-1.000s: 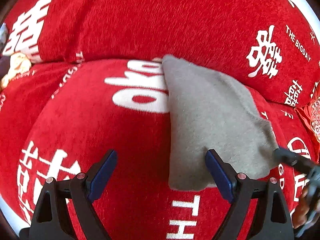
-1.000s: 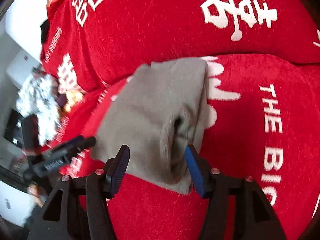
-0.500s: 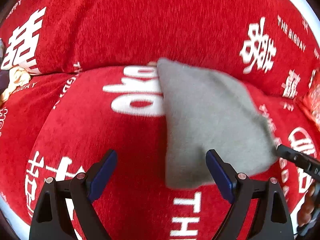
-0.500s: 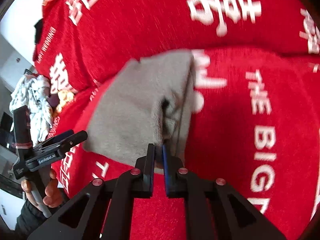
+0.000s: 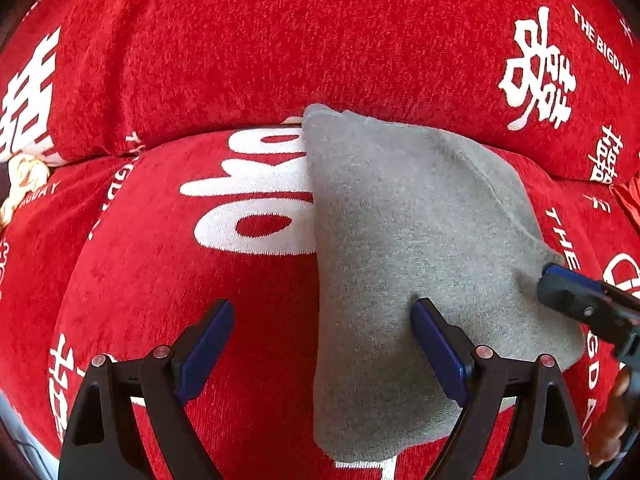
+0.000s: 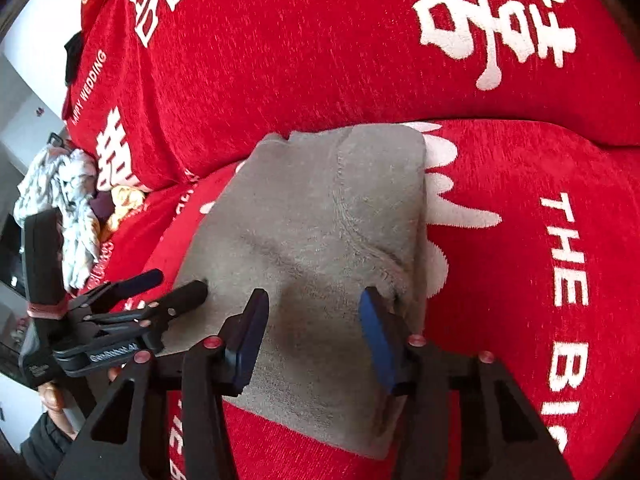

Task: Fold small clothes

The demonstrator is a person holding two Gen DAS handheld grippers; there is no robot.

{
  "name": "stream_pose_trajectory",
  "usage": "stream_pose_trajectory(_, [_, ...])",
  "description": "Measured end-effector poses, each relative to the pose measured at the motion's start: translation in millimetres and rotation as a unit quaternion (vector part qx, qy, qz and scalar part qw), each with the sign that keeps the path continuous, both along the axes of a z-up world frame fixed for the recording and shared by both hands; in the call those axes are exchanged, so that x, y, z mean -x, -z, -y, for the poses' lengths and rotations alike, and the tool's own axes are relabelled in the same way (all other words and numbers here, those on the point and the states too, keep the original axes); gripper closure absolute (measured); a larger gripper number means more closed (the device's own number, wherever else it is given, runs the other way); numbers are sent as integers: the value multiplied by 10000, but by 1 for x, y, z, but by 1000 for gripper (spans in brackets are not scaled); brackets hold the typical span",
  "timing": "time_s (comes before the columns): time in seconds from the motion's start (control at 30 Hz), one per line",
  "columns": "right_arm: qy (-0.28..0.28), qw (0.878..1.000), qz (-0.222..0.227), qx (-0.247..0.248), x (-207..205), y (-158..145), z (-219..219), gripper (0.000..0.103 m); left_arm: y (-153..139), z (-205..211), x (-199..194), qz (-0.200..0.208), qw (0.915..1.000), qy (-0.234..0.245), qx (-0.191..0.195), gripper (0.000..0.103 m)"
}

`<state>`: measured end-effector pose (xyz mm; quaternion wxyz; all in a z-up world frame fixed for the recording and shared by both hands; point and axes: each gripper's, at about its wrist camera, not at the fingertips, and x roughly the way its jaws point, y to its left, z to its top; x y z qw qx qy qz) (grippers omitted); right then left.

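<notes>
Left claw [image 5: 322, 346] wide, empty, straddling the left edge of the folded grey garment [image 5: 404, 240]. Right claw [image 6: 312, 330] opening over garment, not gripping. Red sofa cover [image 5: 240, 40] underneath.

Our left gripper's [image 5: 322, 330] right finger covers the near edge of the grey folded garment [image 5: 404, 248], and the right gripper [image 5: 576, 300] is cut off at that view's right edge. In the right wrist view, our right gripper's [image 6: 312, 324] fingers hide the cloth's near edge; the heap of light fabric [image 6: 60, 200] at the left edge is too small to identify.
</notes>
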<state>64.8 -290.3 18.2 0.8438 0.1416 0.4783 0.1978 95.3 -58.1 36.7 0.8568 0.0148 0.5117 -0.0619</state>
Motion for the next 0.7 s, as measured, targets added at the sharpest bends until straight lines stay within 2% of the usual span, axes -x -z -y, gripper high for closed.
stream_pose_trajectory(0.1, [19, 9996, 232, 141, 12, -17, 3, 47, -9, 0, 1, 28, 9998, 123, 168, 12])
stream_pose_trajectory(0.13, [94, 9991, 303, 267, 15, -20, 7, 37, -12, 0, 2, 43, 9996, 169, 226, 12])
stream_pose_trajectory(0.17, [202, 9982, 389, 404, 18, -24, 13, 32, -15, 1, 2, 67, 9994, 209, 254, 12])
stream_pose_trajectory(0.27, [341, 9978, 416, 394, 18, -32, 29, 31, -20, 0, -3, 107, 9990, 286, 321, 12])
stream_pose_trajectory(0.37, [540, 9973, 307, 388, 11, -31, 46, 31, -19, -3, -15, -65, 9986, 320, 417, 12])
stream_pose_trajectory(0.4, [589, 9972, 259, 370, 9, -29, 52, 31, -17, -5, -21, -205, 9978, 353, 527, 12])
stream_pose_trajectory(0.5, [678, 9976, 55, 144, 0, -21, 64, 31, -8, -14, -42, -746, 9884, 485, 1231, 12])
stream_pose_trajectory(0.7, [643, 9972, -307, -231, -22, 0, 61, 31, 10, -11, -62, -1167, 9775, 533, 1677, 12])
